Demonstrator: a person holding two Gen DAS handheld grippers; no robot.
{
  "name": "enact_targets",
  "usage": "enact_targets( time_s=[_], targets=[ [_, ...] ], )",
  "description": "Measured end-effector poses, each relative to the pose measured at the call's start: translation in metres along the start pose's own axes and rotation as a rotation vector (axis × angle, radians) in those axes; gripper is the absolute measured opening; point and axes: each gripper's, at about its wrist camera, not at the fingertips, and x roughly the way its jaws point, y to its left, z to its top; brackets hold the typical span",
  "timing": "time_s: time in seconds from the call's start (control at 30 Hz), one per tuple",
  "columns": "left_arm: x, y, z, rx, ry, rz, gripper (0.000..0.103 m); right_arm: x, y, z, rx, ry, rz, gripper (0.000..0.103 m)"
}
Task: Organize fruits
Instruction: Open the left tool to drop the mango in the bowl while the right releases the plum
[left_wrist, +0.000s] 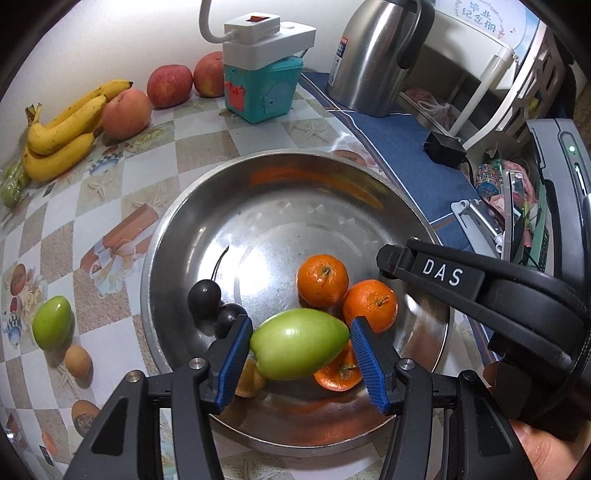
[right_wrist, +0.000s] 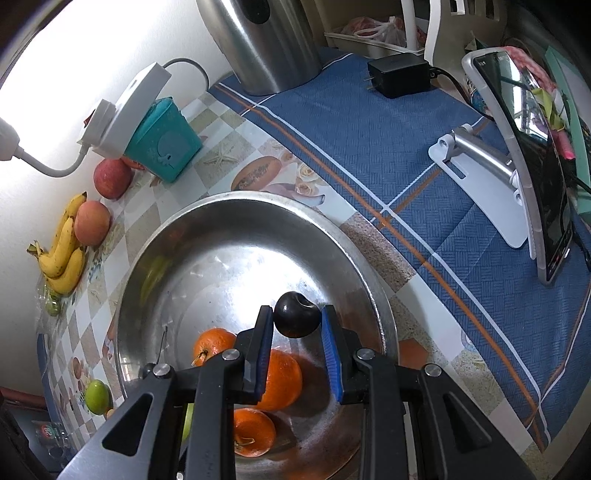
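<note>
Both my grippers over steel bowl (left_wrist: 159, 258), each carrying fruit. Left gripper (left_wrist: 299, 345) about half open, clamped on green fruit (left_wrist: 299, 349), pads touching both ends. Right gripper (right_wrist: 297, 328) nearly closed on dark plum (right_wrist: 296, 319). I judge drop-in step: lower close to bowl floor, release gently into bare spot clear of oranges (left_wrist: 323, 275), avoid bruising. Bananas (left_wrist: 62, 136), apples (left_wrist: 170, 85) wait by wall
</note>
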Motion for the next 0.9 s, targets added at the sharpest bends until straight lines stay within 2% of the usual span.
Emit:
enact_targets(
  time_s=[0.17,0.4,0.47,0.63,0.9],
  targets=[
    [-0.001,0.000,0.000,-0.007,-0.003,-0.003,0.064,0.001,0.001,0.000,-0.007,0.002,-0.013,0.035],
    [-0.009,0.002,0.003,-0.014,-0.015,-0.013,0.064,-0.008,0.004,0.001,-0.022,-0.025,-0.024,0.038],
    [-0.013,0.004,0.004,-0.021,-0.020,-0.010,0.064,-0.013,0.005,0.001,-0.024,-0.040,-0.024,0.044],
    [-0.022,0.014,0.007,-0.052,-0.033,0.004,0.064,-0.023,0.010,0.002,-0.041,-0.061,-0.026,0.044],
    [-0.039,0.049,0.010,-0.156,-0.063,0.044,0.064,-0.028,0.026,-0.007,-0.095,-0.051,-0.037,0.044]
  ],
)
